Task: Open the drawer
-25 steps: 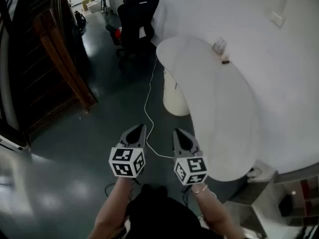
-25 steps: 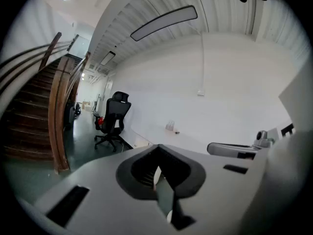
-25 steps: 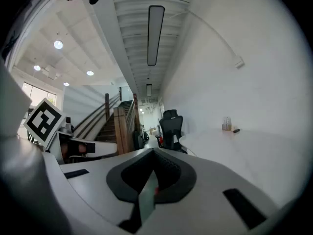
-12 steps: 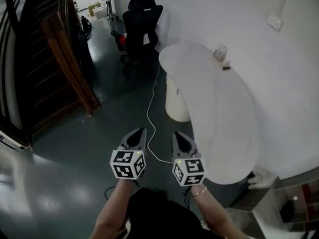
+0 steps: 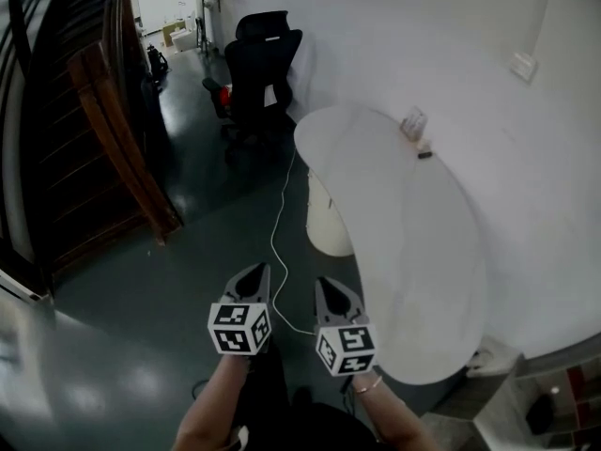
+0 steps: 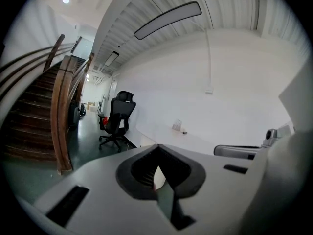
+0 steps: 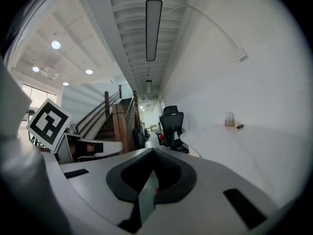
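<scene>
No drawer shows in any view. In the head view my left gripper (image 5: 254, 272) and right gripper (image 5: 326, 285) are held side by side above the dark floor, just left of the long white curved table (image 5: 413, 242). Both point forward, and each pair of jaws is closed to a point with nothing between them. The left gripper view has its shut jaws (image 6: 157, 173) aimed toward the table and a black office chair (image 6: 117, 119). The right gripper view has its shut jaws (image 7: 152, 182) facing the same chair (image 7: 171, 124), with the left gripper's marker cube (image 7: 49, 124) at its left.
A white cable (image 5: 279, 214) runs along the floor toward the table's round white base (image 5: 329, 219). A small holder (image 5: 414, 123) and a dark item (image 5: 425, 154) lie on the table by the wall. A wooden staircase (image 5: 113, 130) rises at left. Shelving (image 5: 554, 393) is at bottom right.
Both grippers have slid lower in the head view, toward the person, and stand a little closer together. Their jaws have stayed shut.
</scene>
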A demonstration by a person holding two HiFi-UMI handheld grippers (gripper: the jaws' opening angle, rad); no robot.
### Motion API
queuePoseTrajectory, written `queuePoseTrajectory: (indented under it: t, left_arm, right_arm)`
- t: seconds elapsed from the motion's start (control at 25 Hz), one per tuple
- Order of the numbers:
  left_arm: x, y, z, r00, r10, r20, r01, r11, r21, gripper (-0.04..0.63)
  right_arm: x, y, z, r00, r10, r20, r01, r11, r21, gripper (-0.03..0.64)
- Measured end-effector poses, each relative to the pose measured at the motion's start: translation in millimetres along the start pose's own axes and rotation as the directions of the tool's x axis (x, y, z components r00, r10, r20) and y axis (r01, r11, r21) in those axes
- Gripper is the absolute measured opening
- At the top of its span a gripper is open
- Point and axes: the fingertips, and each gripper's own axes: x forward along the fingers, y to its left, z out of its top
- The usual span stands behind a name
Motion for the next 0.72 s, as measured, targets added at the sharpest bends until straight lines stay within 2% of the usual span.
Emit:
queuePoseTrajectory:
  t: [0.16,0.4,0.72]
  left_arm:
    - [47.0,34.0,6.4,0.999,-0.013,-0.034,0.014,0.999,0.045,0.003]
    - [128.7,104.4,28.1,0.997,-0.040,-0.066,0.041,0.999,0.021,0.003]
    - [219.8,179.7,62.3,0.992,-0.084,-0.096,0.089,0.995,0.050,0.005]
  right_arm:
    - [54.3,-11.9,-6.5,0.999,-0.032,-0.030,0.032,0.999,0.008,0.003]
    - [160.0,-29.9,4.2,0.993,-0.098,-0.058,0.099,0.995,0.017,0.003]
    - [282.1,-48.2,18.8,0.982,-0.178,-0.065,0.181,0.982,0.049,0.003]
